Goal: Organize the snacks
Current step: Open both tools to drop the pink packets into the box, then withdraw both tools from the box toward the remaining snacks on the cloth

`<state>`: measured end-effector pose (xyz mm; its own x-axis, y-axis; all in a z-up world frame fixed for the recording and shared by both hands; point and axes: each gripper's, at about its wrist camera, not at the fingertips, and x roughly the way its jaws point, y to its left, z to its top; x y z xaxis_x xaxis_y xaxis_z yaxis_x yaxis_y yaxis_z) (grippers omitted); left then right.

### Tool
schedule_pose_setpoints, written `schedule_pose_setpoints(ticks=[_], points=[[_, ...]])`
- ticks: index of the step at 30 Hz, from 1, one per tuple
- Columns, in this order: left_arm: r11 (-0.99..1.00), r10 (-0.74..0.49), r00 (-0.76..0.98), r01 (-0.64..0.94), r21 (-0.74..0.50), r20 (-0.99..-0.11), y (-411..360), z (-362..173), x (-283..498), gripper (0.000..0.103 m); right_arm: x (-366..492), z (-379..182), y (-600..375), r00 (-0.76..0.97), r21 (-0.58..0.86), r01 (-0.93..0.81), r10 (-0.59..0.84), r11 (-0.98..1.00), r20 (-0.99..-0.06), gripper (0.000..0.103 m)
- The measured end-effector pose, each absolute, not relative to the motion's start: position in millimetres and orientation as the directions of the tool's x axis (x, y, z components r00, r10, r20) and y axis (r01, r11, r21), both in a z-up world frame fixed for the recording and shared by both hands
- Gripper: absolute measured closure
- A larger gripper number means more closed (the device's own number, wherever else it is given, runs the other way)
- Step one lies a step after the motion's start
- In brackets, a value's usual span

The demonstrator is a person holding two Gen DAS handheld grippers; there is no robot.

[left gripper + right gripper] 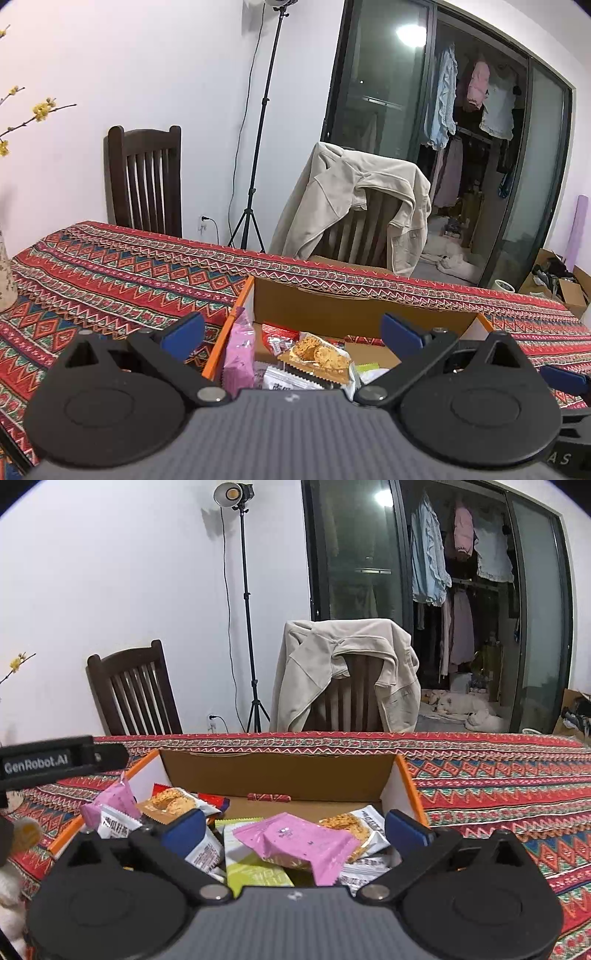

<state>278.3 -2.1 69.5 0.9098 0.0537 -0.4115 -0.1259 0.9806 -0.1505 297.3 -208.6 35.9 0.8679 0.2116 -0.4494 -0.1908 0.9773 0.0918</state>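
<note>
A table [498,775] under a red patterned cloth carries everything. Behind its far edge stand two dark wooden chairs: a bare one [136,694] toward the far left corner, and one draped with a cream jacket [343,672] near the middle.

An open cardboard box [277,771] with orange-edged side walls sits on the cloth near the middle of the near edge, its far wall well short of the table's far edge. The snacks lie inside it. In the right wrist view a pink packet [299,843] rests on top of the pile toward the box's near right side, over a green packet [255,875] and beside a clear-fronted biscuit packet [354,827]. A second pink packet [114,797] leans against the left wall, next to another biscuit packet [170,803].

The left gripper [291,332] hovers above the box's near left corner, its blue-padded fingers [183,330] spread wide with nothing between them. The right gripper [293,829] hangs above the near edge of the box, fingers equally wide apart, the pink packet lying below untouched.
</note>
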Motion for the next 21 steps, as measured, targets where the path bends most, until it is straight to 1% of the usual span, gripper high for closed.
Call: schedule_pose_setpoints(ticks=[10, 21], points=[[0.978, 0.052, 0.892, -0.137, -0.16, -0.449, 1, 70, 247, 0.0, 258, 34, -231, 0.857, 0.071, -0.19, 0.201, 0.979, -0.475, 0.0], [0.969, 0.053, 0.868, -0.165, -0.186, -0.494, 1, 54, 214, 0.0, 219, 19, -267, 0.838, 0.041, -0.166, 0.163, 0.985, -0.521, 0.0]])
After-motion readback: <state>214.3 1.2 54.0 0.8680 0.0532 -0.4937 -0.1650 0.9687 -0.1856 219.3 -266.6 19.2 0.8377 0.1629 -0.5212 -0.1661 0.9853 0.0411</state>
